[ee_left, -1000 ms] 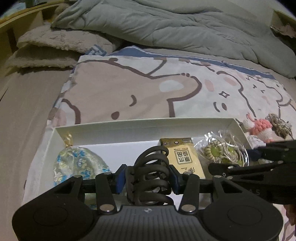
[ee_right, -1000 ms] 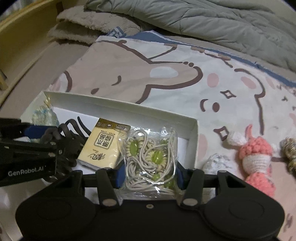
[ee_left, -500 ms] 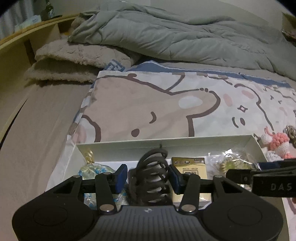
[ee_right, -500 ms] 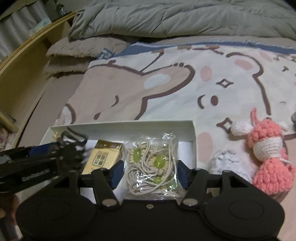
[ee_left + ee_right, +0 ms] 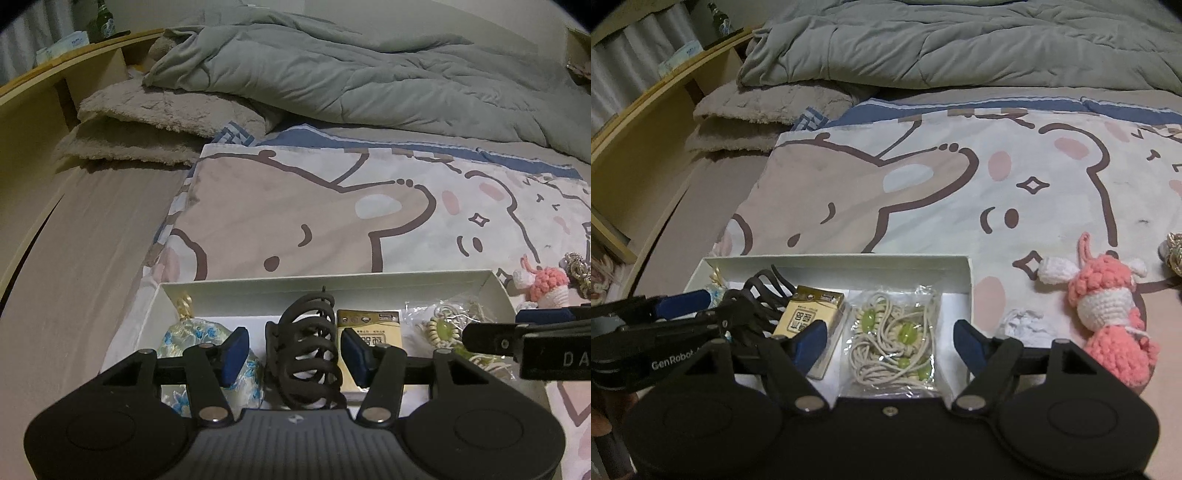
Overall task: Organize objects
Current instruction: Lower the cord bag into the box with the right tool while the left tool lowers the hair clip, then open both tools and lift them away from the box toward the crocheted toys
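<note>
Step in hand: letting go of two items just laid in the white box [image 5: 960, 267] on the bed.
Left claw [image 5: 291, 349]: its jaws have just been opening; the blue pads stand clear on either side of the black hair clip [image 5: 308, 347], which lies between them on the box floor.
Right claw [image 5: 888, 339]: its jaws have just been opening and are now widely spread; the bagged cord with green beads [image 5: 894, 336] lies between the pads, untouched.
Box contents: blue-patterned pouch [image 5: 192, 332] at the left end, then the clip, the yellow packet [image 5: 809, 319], then the bagged cord.
Still outside: pink crochet doll [image 5: 1108, 310] and a white crumpled bit [image 5: 1021, 321] on the cartoon-print sheet [image 5: 923, 192], right of the box.
Doing it well: I would spread the left pads a little wider before lifting, so the clip's teeth do not catch; draw both claws straight up and back, clear of the box wall.
Risk: the two claws sit close together over the box; lifting one at a time avoids a knock.
</note>
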Tool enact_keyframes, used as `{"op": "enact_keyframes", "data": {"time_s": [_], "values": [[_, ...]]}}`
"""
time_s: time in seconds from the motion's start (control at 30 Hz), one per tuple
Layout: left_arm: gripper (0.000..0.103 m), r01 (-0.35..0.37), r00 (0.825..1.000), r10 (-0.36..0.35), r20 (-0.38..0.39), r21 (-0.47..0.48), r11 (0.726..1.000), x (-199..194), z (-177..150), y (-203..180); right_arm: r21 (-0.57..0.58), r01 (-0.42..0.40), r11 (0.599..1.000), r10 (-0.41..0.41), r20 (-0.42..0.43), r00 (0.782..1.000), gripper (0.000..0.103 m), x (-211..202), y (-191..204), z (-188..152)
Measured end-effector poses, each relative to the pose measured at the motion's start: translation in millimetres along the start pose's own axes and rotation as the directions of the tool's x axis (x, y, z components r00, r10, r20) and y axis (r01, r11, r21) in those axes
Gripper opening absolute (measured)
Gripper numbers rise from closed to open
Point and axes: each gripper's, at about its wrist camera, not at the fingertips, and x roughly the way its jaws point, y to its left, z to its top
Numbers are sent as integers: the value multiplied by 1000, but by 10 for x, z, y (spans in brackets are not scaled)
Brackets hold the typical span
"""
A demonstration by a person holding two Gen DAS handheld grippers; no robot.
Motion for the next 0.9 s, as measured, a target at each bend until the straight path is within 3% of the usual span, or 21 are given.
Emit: {"op": "enact_keyframes", "data": {"time_s": [0.33,0.9], "values": [[63,-6,1000,6,15,-18,1000,-355,-36,-43,-45,-22,999,24,50,998,82,-329,-12,0],[72,64,993,-59,104,-50,997,-1068,-55,-274,-91,-41,995,53,134,990,83,-981,-142,-29]]}}
